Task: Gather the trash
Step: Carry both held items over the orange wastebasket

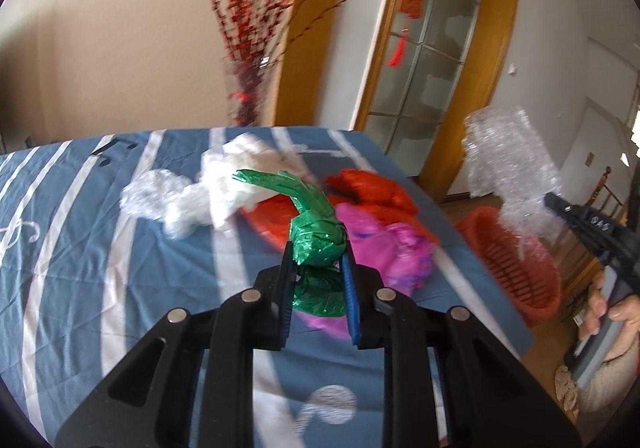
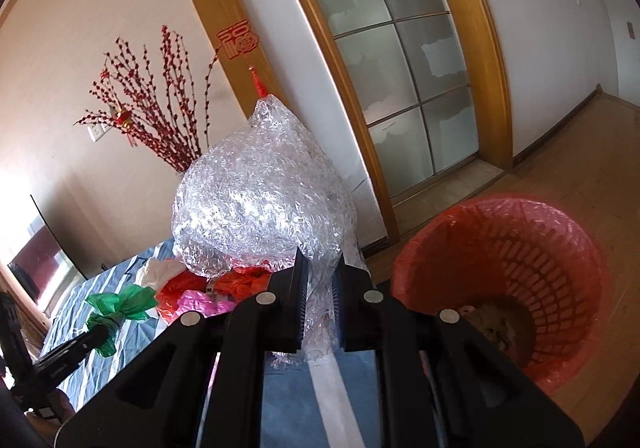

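Note:
My left gripper (image 1: 318, 268) is shut on a crumpled green plastic bag (image 1: 316, 238) and holds it above the blue striped table (image 1: 80, 248). My right gripper (image 2: 322, 268) is shut on a large wad of clear bubble wrap (image 2: 260, 200), lifted beside the table edge; it also shows in the left wrist view (image 1: 508, 152). A red basket bin (image 2: 500, 288) with a red liner stands on the floor right of the table, with some trash at its bottom. The green bag also shows in the right wrist view (image 2: 120, 304).
On the table lie a white bag (image 1: 236, 176), clear bubble wrap (image 1: 160, 200), red bags (image 1: 372, 192) and a pink bag (image 1: 380, 244). A vase of red branches (image 1: 244, 88) stands behind the table. A glass sliding door (image 2: 400, 68) and wooden floor (image 2: 580, 152) lie to the right.

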Action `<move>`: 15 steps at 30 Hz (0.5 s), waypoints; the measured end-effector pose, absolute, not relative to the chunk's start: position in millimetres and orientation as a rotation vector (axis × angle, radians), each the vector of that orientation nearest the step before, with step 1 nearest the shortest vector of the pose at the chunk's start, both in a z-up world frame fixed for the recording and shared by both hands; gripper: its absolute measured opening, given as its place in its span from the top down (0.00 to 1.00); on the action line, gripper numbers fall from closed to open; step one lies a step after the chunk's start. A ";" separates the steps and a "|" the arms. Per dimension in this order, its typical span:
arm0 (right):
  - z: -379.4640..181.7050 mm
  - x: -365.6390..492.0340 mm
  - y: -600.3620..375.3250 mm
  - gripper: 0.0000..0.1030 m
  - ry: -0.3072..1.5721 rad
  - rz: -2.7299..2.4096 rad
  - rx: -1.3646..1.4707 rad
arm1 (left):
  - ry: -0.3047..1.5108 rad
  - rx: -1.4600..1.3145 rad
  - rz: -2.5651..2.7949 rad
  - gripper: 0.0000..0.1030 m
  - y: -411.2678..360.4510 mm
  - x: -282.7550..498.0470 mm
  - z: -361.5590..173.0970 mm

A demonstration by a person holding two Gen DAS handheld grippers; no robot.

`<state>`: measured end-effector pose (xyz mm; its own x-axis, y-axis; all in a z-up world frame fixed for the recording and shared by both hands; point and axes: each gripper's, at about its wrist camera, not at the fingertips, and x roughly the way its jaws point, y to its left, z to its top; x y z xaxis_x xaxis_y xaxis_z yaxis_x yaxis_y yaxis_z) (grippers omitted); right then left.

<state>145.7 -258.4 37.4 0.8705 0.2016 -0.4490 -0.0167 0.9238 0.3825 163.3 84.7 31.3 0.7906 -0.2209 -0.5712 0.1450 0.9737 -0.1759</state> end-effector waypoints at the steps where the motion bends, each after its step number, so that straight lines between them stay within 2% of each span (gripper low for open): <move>1: 37.0 144.1 -261.3 0.88 0.503 0.111 0.381 | 0.625 -0.123 -0.210 0.79 79.6 163.3 33.6; 15: 24.0 125.6 -318.2 0.88 0.493 -0.059 0.433 | 0.619 -0.132 -0.415 0.78 -21.0 193.5 40.1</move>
<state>125.6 -318.2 24.0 0.8812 0.0477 -0.4703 0.1579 0.9080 0.3880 193.5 -21.0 40.1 0.7356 -0.4152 -0.5353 0.3373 0.9097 -0.2422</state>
